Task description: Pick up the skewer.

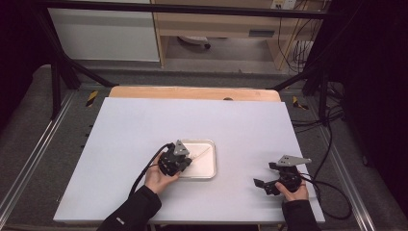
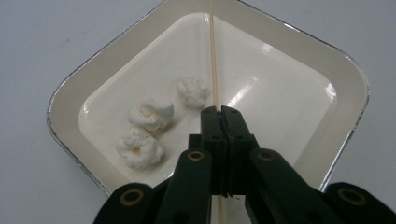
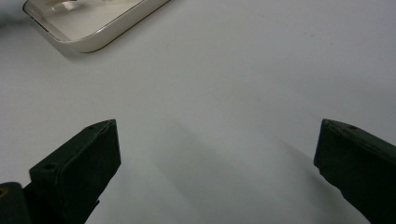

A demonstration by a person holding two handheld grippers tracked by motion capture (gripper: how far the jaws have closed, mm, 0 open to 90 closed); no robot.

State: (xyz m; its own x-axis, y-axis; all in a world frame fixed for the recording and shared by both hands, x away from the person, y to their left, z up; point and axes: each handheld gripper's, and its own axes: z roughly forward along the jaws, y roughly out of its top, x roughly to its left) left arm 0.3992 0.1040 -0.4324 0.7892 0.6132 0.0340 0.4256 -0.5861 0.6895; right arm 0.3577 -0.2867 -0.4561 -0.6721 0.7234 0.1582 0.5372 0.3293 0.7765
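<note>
Left gripper (image 2: 219, 112) jaws clamped on skewer (image 2: 213, 56) over tray (image 2: 345, 74) with 3 marshmallows (image 2: 150, 114); right gripper (image 3: 217, 140) jaws apart

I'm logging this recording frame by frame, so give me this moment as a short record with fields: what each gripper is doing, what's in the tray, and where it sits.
left gripper: shut on a thin wooden skewer, over the tray
skewer: runs from the jaws across the tray toward its far corner
tray: white, shallow, rounded corners, on the table
tray contents: three white puffy marshmallows, loose, none on the skewer
right gripper: open, holds nothing, over bare table to the right of the tray
</note>
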